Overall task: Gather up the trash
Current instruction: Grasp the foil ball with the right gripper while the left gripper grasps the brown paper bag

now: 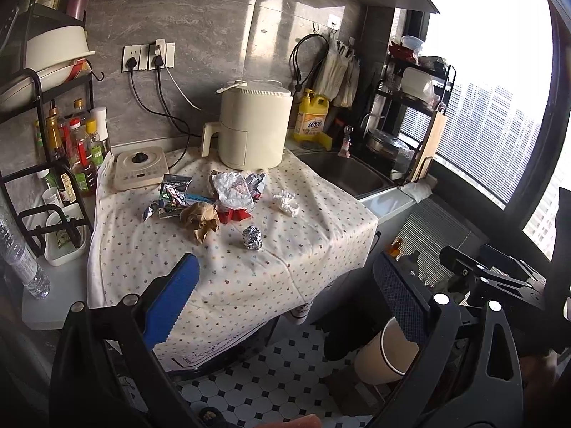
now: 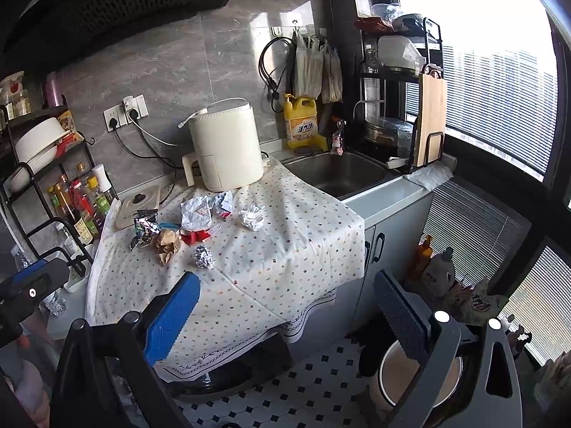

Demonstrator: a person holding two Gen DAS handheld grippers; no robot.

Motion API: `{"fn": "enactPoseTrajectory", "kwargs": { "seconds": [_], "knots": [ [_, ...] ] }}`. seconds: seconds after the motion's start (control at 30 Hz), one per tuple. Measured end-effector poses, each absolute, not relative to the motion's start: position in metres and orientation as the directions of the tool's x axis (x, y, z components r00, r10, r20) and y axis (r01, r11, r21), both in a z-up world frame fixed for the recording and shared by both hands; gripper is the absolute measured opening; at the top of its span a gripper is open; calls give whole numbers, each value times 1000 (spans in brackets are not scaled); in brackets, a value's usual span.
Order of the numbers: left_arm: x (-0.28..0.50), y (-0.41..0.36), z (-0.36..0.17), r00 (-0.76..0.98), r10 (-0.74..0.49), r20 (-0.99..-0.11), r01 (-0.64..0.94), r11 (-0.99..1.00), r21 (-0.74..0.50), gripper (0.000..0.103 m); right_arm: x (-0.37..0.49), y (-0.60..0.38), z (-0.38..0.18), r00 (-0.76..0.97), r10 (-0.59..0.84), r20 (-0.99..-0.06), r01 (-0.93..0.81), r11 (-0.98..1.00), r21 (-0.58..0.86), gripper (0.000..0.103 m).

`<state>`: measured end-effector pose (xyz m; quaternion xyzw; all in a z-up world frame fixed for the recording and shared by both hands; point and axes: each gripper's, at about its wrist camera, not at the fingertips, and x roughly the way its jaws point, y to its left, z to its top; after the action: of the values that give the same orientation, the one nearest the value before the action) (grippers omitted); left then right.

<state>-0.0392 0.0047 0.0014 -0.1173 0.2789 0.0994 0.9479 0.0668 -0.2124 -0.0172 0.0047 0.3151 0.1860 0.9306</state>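
Trash lies on the dotted tablecloth (image 1: 249, 278): a foil ball (image 1: 252, 238) (image 2: 203, 256), a brown crumpled paper (image 1: 200, 219) (image 2: 166, 244), a white crumpled tissue (image 1: 286, 202) (image 2: 251, 217), a white wrapper (image 1: 233, 189) (image 2: 195, 212), a red scrap (image 1: 235, 215) (image 2: 194, 237) and shiny snack wrappers (image 1: 171, 192) (image 2: 145, 228). My left gripper (image 1: 285, 296) is open and empty, held back from the table's front edge. My right gripper (image 2: 285, 314) is open and empty, also short of the table. A beige bin (image 1: 383, 353) (image 2: 417, 378) stands on the floor at lower right.
A cream air fryer (image 1: 253, 125) and a small induction cooker (image 1: 139, 167) stand at the back of the cloth. A sink (image 1: 342, 173) lies to the right, with a yellow detergent jug (image 1: 312, 117) behind. Bottle racks (image 1: 71, 149) stand left. The floor is tiled (image 1: 271, 374).
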Motion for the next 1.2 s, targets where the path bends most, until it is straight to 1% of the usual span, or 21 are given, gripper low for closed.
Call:
{"fn": "enactPoseTrajectory", "kwargs": {
  "seconds": [0.2,0.47,0.63,0.77,0.83,0.93,1.0,1.07,1.1,1.13,1.2],
  "knots": [
    [-36,29,-11,786,179,-592,-334,929,-162,97,82,-191,-37,690,335,-641,-330,935,134,95],
    [-21,71,-44,736,193,-649,-410,890,-199,97,105,-145,-65,609,382,-695,-417,900,128,95],
    [10,95,-65,719,201,-665,-430,881,-198,97,135,-119,-84,581,388,-715,-430,893,135,95],
    [40,118,-81,712,188,-677,-443,868,-224,97,166,-86,-104,534,420,-734,-491,861,135,95],
    [54,129,-91,708,185,-681,-453,859,-238,97,184,-70,-115,501,436,-748,-518,843,145,95],
    [78,145,-107,696,166,-698,-468,842,-267,97,212,-48,-132,428,478,-767,-550,811,199,95],
    [93,154,-117,697,152,-701,-465,840,-280,97,226,-32,-142,406,478,-779,-572,798,191,95],
    [107,162,-125,694,145,-705,-465,838,-285,96,240,-16,-154,369,486,-793,-594,779,201,90],
    [114,167,-130,688,144,-711,-470,835,-286,92,246,-9,-161,343,488,-803,-602,770,211,84],
    [122,173,-135,680,136,-720,-475,831,-291,85,253,-1,-167,317,492,-811,-611,760,222,79],
    [137,182,-145,668,120,-734,-478,826,-300,78,263,13,-179,273,503,-820,-628,739,244,73]
  ]
}}
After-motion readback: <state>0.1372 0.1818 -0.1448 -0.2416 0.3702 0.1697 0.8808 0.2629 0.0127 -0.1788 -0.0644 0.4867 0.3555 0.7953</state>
